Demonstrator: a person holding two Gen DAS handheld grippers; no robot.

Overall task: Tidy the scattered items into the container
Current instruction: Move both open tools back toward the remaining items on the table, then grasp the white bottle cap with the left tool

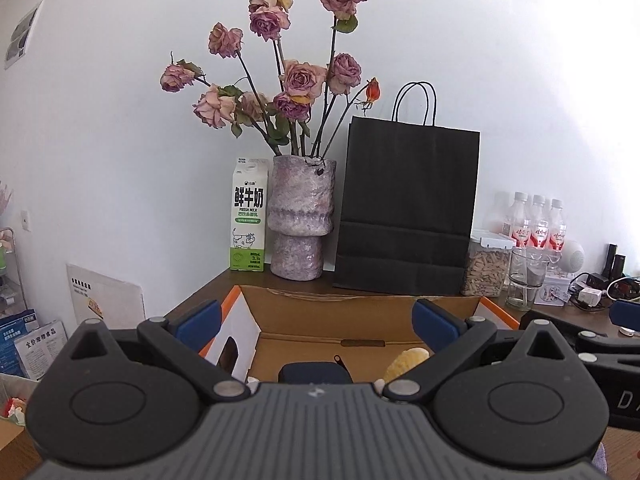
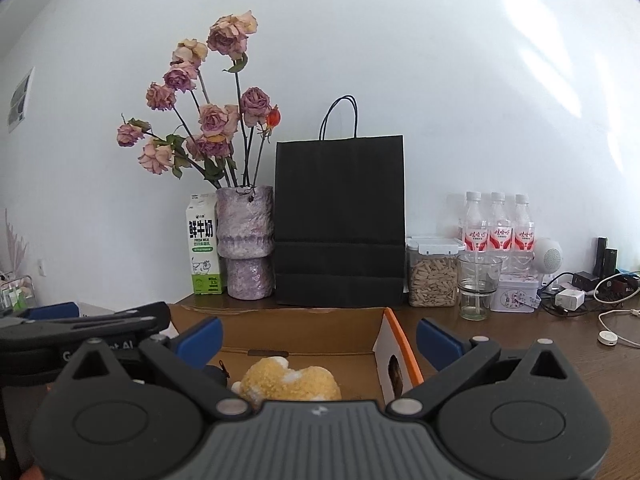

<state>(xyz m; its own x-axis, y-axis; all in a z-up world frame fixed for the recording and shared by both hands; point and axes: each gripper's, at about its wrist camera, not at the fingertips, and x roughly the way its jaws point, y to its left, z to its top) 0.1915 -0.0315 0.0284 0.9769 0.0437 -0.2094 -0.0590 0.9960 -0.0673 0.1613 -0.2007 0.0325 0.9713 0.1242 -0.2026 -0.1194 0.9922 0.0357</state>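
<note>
The left gripper (image 1: 316,326) stands wide apart with nothing between its blue pads (image 1: 199,322), low in the frame above the open cardboard box (image 1: 360,312). The right gripper (image 2: 319,338) is likewise spread and empty at lower centre. Inside the box, a yellow plush toy (image 2: 290,380) lies beside a dark blue pouch (image 1: 316,372). Behind, mid-frame, stand a milk carton (image 1: 248,216), vase of dried roses (image 1: 300,216) and black paper bag (image 1: 408,208).
</note>
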